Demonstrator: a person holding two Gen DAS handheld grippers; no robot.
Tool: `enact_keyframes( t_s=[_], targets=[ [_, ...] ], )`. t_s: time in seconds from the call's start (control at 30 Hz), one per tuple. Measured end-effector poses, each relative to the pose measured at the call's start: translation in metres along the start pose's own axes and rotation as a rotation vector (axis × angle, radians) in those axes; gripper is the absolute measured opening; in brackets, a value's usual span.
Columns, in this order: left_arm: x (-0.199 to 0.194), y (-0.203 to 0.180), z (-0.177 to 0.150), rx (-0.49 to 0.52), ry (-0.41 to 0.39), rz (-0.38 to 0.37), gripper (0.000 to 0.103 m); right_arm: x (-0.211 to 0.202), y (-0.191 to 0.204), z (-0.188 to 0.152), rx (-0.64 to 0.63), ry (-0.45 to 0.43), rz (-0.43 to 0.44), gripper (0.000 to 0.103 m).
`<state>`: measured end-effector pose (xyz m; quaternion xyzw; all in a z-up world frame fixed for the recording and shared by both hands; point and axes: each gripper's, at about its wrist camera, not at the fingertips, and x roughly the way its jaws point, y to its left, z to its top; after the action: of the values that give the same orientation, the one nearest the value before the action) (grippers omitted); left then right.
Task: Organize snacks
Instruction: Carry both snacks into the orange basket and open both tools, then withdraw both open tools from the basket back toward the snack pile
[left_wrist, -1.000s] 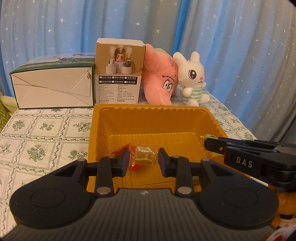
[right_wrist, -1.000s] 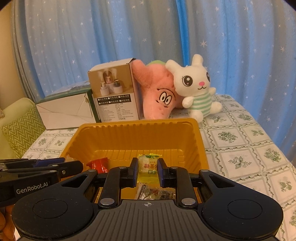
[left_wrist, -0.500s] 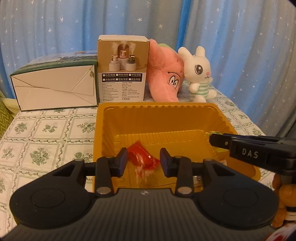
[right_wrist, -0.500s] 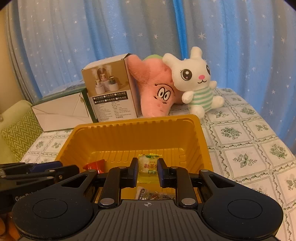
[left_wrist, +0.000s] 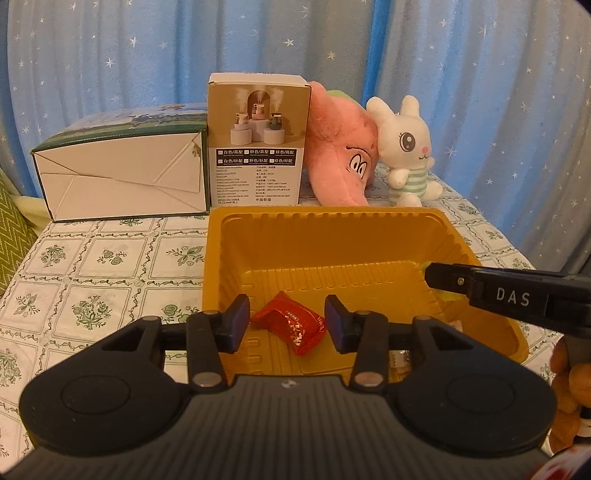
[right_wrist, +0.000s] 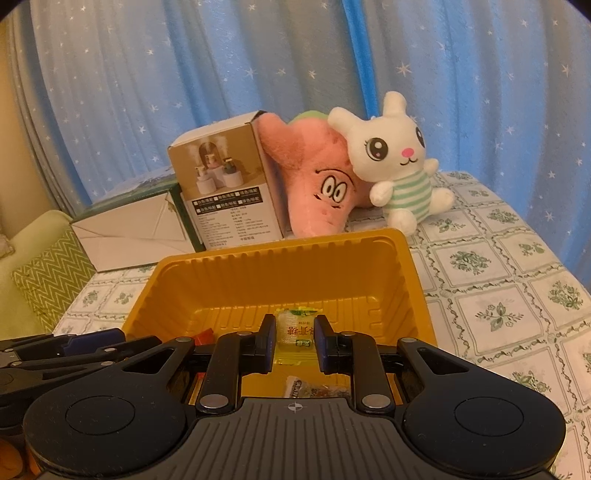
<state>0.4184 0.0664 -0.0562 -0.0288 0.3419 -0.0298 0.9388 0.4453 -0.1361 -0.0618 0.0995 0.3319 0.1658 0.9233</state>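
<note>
A yellow plastic tray (left_wrist: 229, 258) (right_wrist: 280, 266) sits on the floral tablecloth. A red-wrapped snack (left_wrist: 290, 326) lies on the tray floor, seen between my left gripper's fingers. My left gripper (left_wrist: 287, 325) is open and empty above the tray's near edge. My right gripper (right_wrist: 294, 341) is shut on a pale yellow-green snack packet (right_wrist: 295, 328) over the tray's right side; it shows from the side in the left wrist view (left_wrist: 480, 291). Another wrapped snack (right_wrist: 314, 387) lies below it in the tray.
Behind the tray stand a white-and-green carton (left_wrist: 122, 177), a tall product box (left_wrist: 256, 140), a pink plush (left_wrist: 340, 155) and a white bunny plush (left_wrist: 408, 151). Blue curtains hang behind. An orange plush (left_wrist: 569, 376) sits at the right edge.
My left gripper let go of the green and red snacks and drew back and up. The red snack now lies on the tray floor. My right gripper stays shut on its packet.
</note>
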Motion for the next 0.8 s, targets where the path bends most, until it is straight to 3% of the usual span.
enact_keyframes(
  t_s=[0.07, 0.13, 0.17, 0.8],
  targets=[
    [-0.0002, 0.0011, -0.0002, -0.003, -0.001, 0.002, 0.040, -0.0013, -0.0002, 0.0000, 0.003, -0.030, 0.009, 0.026],
    [-0.0006, 0.0025, -0.0004, -0.007, -0.002, 0.009, 0.040, -0.0027, -0.0010, 0.0003, 0.009, -0.046, -0.007, 0.078],
    [-0.0008, 0.0035, -0.0004, -0.010, -0.003, 0.011, 0.040, -0.0041, -0.0024, 0.0002, 0.017, -0.061, -0.010, 0.082],
    [-0.0074, 0.0013, -0.0010, -0.006, -0.016, 0.009, 0.040, -0.0107, -0.0072, 0.0011, 0.009, -0.067, -0.016, 0.082]
  ],
)
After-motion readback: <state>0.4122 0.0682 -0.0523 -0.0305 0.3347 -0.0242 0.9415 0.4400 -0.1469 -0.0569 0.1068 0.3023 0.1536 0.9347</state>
